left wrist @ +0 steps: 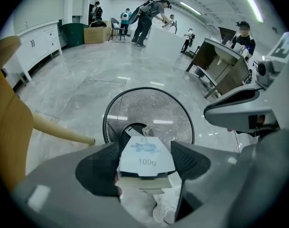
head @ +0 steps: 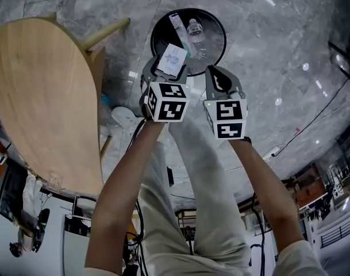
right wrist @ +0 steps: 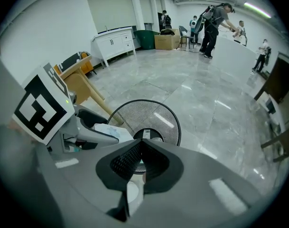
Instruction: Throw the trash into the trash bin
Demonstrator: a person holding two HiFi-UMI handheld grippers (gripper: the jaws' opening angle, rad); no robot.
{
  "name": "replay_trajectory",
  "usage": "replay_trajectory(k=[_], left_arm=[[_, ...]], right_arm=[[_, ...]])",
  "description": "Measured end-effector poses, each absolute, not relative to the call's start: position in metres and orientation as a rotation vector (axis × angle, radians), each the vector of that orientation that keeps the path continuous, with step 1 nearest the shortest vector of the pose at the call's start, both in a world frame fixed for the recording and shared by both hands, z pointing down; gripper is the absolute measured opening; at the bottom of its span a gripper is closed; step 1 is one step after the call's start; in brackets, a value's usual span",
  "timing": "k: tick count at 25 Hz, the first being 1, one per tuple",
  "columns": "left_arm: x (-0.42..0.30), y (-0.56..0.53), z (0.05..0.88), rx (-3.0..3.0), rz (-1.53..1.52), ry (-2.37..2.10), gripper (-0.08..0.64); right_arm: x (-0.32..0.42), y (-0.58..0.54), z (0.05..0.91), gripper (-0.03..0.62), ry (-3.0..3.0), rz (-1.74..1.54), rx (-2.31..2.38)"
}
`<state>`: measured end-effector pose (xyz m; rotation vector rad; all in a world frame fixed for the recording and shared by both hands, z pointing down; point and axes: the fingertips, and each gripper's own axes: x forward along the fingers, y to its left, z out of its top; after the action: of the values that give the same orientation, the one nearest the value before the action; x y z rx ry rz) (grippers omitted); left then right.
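Grey marble floor (head: 289, 50), open hall, wooden bench (head: 42, 96) at left. Left gripper (head: 170, 68) jaws are clamped on the white packet (left wrist: 145, 156), above the near rim of the mesh trash bin (head: 217, 49). Right gripper (right wrist: 142, 144) jaws are together, empty. We judge it best to centre the packet over the bin before opening.

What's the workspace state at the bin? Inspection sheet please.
Surface: glossy grey marble floor.
Job's things: white paper packet held at the near rim of the black round wire-mesh bin; clear plastic bottle already inside.
Clutter: pale round wooden table beside the bin.
Grippers: left tongs shut on the packet; right tongs shut, empty.
Cables: black cable on the floor at right.
Surroundings: people at a far counter; white cabinets.
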<state>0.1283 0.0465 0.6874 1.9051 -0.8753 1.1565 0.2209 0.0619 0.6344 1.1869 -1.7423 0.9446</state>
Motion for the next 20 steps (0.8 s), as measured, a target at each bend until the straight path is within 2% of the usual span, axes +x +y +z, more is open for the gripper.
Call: replay_trajectory(k=[11,14,18,20], left_arm=[[0.12,0.056,0.654,1.969,1.169,-0.868,0.327],[0.117,0.058,0.634,2.01,1.173,-0.868,0.221],[0.102,0.057,0.608,1.995,1.159,-0.914,0.008],[0.093,0.056,0.59,1.981,1.141,-0.935,0.008]], right_arm=[[0.219,0.06,0.614,0.025,-1.754,0.911,1.225],[0.216,0.059,0.602,0.025,-1.762,0.889,1.231],[0.207,0.056,0.575,0.025,-1.786,0.861,1.239],[0.203,0.055,0.558,0.025,-1.796,0.845,1.235]])
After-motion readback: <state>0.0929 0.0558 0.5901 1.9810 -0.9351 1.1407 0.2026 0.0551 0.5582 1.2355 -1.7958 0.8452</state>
